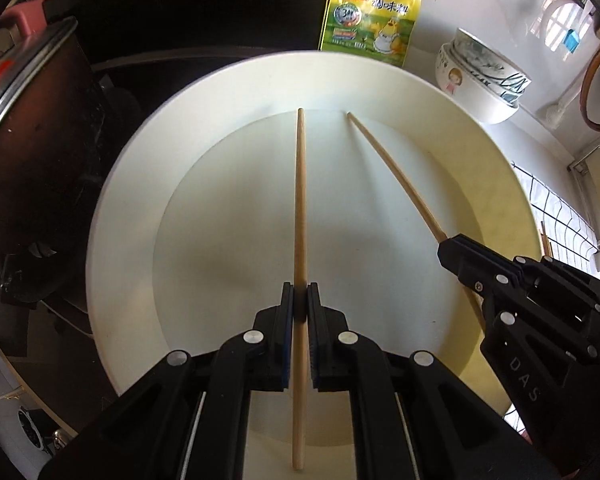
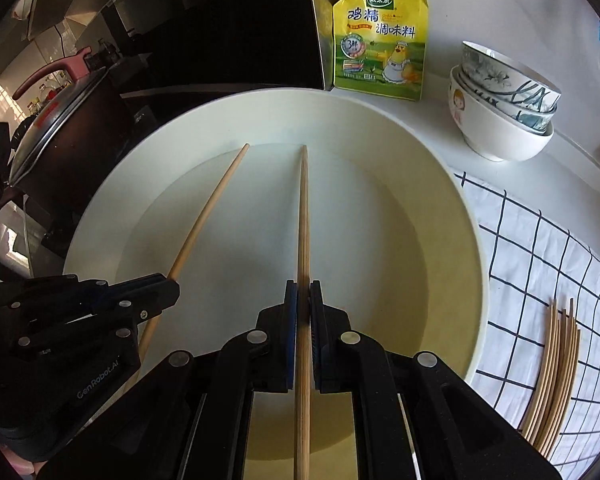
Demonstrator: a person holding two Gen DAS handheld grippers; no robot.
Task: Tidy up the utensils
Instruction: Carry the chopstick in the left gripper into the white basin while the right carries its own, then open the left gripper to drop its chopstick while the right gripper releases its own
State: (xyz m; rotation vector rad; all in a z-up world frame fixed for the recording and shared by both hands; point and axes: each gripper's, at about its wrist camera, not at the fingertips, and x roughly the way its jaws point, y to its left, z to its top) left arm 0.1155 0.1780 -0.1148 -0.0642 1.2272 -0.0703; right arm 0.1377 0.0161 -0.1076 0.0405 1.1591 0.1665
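Observation:
A large white basin [image 1: 132, 184] [image 2: 452, 200] lies under both grippers. My left gripper [image 1: 300, 292] is shut on a wooden chopstick [image 1: 301, 200] that points forward over the basin. My right gripper [image 2: 303, 292] is shut on a second wooden chopstick [image 2: 303, 216], also over the basin. In the left wrist view the right gripper [image 1: 450, 245] shows at the right with its chopstick [image 1: 392, 168]. In the right wrist view the left gripper [image 2: 172, 286] shows at the left with its chopstick [image 2: 212, 212]. Several more chopsticks [image 2: 556, 368] lie on a checked cloth [image 2: 540, 248].
A yellow seasoning pouch [image 2: 380, 40] stands behind the basin. Stacked bowls [image 2: 504, 108] sit at the back right. A dark pot with a lid [image 1: 28, 136] stands to the left of the basin. The checked cloth covers the counter at the right.

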